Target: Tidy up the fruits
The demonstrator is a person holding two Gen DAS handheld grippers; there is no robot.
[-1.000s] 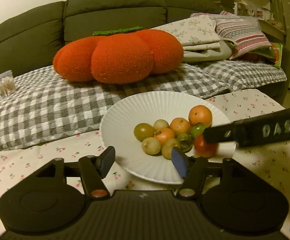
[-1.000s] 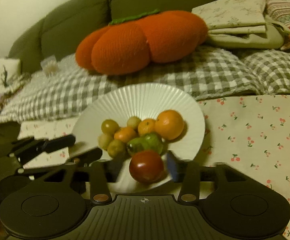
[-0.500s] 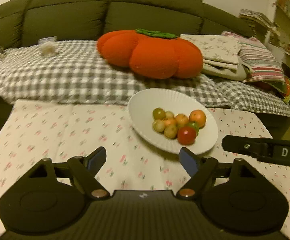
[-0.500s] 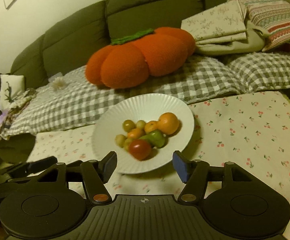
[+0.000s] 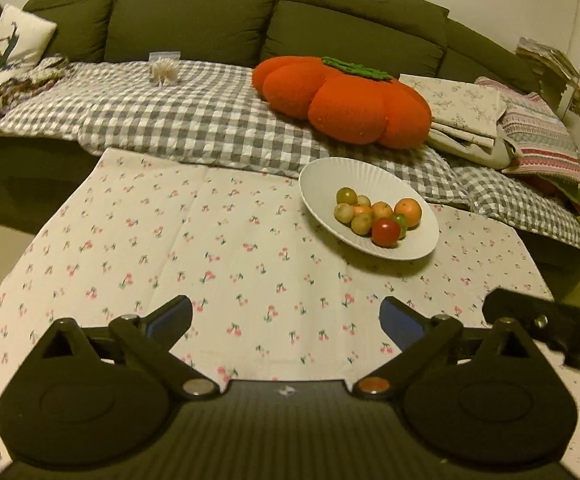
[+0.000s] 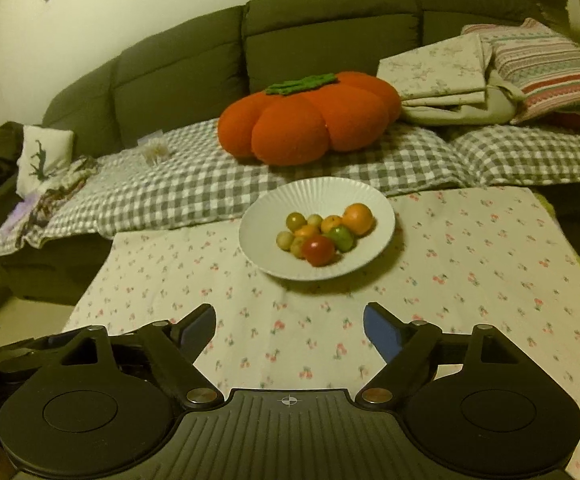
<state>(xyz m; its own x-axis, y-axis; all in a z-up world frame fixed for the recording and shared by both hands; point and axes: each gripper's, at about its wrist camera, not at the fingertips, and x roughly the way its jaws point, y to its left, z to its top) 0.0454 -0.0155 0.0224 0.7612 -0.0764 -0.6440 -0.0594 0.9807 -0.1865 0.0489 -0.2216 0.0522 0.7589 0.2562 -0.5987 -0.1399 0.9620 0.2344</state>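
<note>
A white ribbed plate point(image 5: 322, 176) point(image 6: 318, 192) sits on the cherry-print tablecloth point(image 5: 209, 264) point(image 6: 470, 264) near the sofa. It holds several small fruits: a red tomato point(image 5: 386, 232) point(image 6: 318, 251) at the front, an orange point(image 5: 408, 212) point(image 6: 357, 219), a green fruit point(image 6: 342, 238) and small yellow-green ones. My left gripper point(image 5: 285, 316) is open and empty, well back from the plate. My right gripper point(image 6: 289, 322) is open and empty, also back from the plate. Part of the right gripper shows at the right edge of the left wrist view point(image 5: 550, 332).
A dark green sofa point(image 6: 322, 40) with a grey checked blanket point(image 5: 169, 120) stands behind the table. On it lie an orange pumpkin cushion point(image 5: 346, 100) point(image 6: 310, 120), folded linens point(image 6: 442, 76) and a striped pillow point(image 6: 546, 68). The table's edges fall off left and right.
The right gripper let go of the red tomato on the plate's front. Both grippers have pulled back and up from the plate, jaws open.
</note>
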